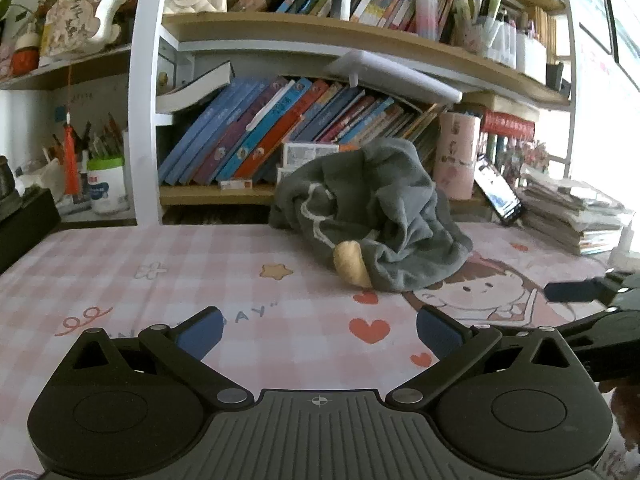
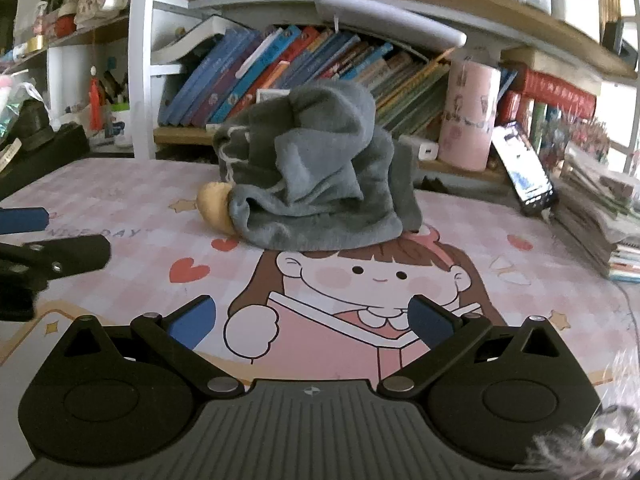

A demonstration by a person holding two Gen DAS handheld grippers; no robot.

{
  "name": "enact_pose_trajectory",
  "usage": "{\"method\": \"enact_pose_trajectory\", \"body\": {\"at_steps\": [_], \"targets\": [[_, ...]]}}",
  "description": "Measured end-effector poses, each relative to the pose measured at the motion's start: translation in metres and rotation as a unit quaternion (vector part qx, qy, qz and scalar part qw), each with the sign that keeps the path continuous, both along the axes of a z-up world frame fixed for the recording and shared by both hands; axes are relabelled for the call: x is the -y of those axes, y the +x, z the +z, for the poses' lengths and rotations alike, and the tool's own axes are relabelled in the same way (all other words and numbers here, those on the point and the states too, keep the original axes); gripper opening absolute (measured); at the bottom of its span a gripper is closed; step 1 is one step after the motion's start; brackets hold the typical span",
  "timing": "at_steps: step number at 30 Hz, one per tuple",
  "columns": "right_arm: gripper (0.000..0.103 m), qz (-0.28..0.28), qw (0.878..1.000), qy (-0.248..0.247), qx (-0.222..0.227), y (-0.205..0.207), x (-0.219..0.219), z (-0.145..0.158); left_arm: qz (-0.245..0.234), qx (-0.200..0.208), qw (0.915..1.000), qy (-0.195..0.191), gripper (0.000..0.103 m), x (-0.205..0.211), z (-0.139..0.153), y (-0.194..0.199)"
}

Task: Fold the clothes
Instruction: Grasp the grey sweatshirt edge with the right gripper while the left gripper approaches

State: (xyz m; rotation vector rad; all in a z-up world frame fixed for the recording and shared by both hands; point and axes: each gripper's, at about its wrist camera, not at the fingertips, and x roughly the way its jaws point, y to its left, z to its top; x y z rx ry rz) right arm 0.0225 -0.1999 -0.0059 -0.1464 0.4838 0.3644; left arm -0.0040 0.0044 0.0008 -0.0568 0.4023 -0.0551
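Left tool (image 1: pixel 320 330): fingers spread wide, nothing between them, above the near edge of the bench (image 1: pixel 120 264). Right tool (image 2: pixel 312 320): fingers likewise spread and empty, above the cartoon girl print (image 2: pixel 372 276) on the pink checked bench cover. Farther on, toward the far edge of the bench, the grey garment (image 2: pixel 316 184) lies crumpled in a heap, a tan patch (image 2: pixel 216 204) at its left side. Behind it, a bookshelf (image 1: pixel 280 128).

Both hand-held grippers: L (image 1: pixel 318 330) & R (image 2: pixel 312 322) wide apart.
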Motion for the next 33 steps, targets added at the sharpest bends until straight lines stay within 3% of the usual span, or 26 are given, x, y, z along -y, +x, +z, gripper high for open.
{"method": "enact_pose_trajectory", "body": {"at_steps": [4, 15, 22, 28, 31, 32, 33], "targets": [[0.103, 0.0, 1.0, -0.001, 0.0, 0.011, 0.0, 0.001, -0.016, 0.007, 0.9996, -0.02, 0.103, -0.004, 0.001, -0.002], [0.102, 0.016, 1.0, 0.023, -0.011, 0.066, -0.012, 0.018, -0.027, -0.004, 0.9994, -0.023, 0.103, -0.003, 0.0, 0.002], [0.096, -0.06, 0.998, 0.024, 0.0, 0.118, -0.003, 0.026, -0.031, -0.01, 0.9992, -0.024, 0.103, -0.003, -0.001, 0.002], [0.072, -0.106, 0.989, 0.063, -0.078, 0.166, 0.012, 0.012, -0.029, -0.008, 0.999, -0.034, 0.103, -0.007, 0.0, 0.002], [0.051, -0.102, 0.987, 0.063, -0.103, 0.17, 0.01, -0.003, -0.029, -0.01, 0.9987, -0.041, 0.103, -0.009, 0.0, 0.004], [0.039, -0.091, 0.989, 0.058, -0.104, 0.166, 0.007, -0.004, -0.03, -0.012, 0.9986, -0.043, 0.103, -0.009, 0.0, 0.004], [0.019, -0.079, 0.99, 0.056, -0.107, 0.161, 0.006, -0.005, -0.03, -0.014, 0.9984, -0.045, 0.103, -0.01, 0.0, 0.005]]}}
